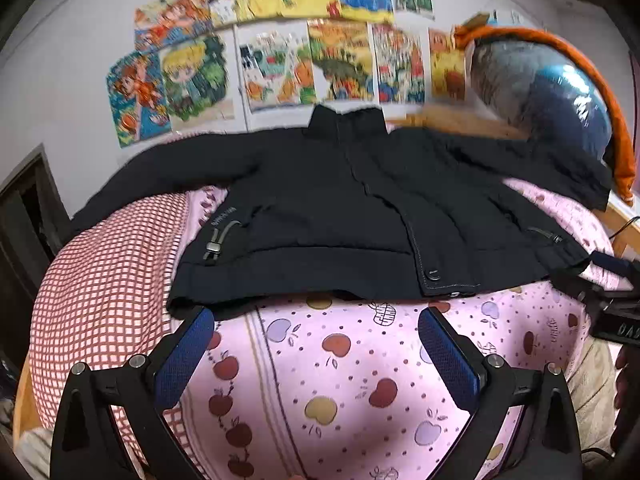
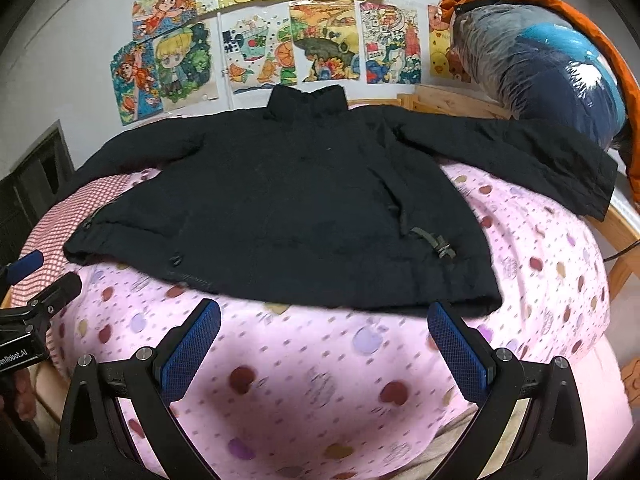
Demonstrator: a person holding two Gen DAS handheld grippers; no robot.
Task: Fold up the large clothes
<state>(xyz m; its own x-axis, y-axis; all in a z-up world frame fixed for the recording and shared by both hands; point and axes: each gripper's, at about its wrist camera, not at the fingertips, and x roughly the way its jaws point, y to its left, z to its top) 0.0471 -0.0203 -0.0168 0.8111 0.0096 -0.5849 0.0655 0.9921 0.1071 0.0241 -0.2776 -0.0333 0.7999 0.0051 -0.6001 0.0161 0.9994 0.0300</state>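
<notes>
Both wide-open, empty grippers, left gripper (image 1: 316, 330) and right gripper (image 2: 324, 320), before black jacket (image 1: 340, 208), sleeve ends blurred

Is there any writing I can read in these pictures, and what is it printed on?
"enRobot.AI", cut off at the frame edge: white letters on the black body of the left gripper.
"2024": small figures on a coloured drawing taped to the wall.
Pale lettering on the black zip jacket: too blurred to read.
</notes>
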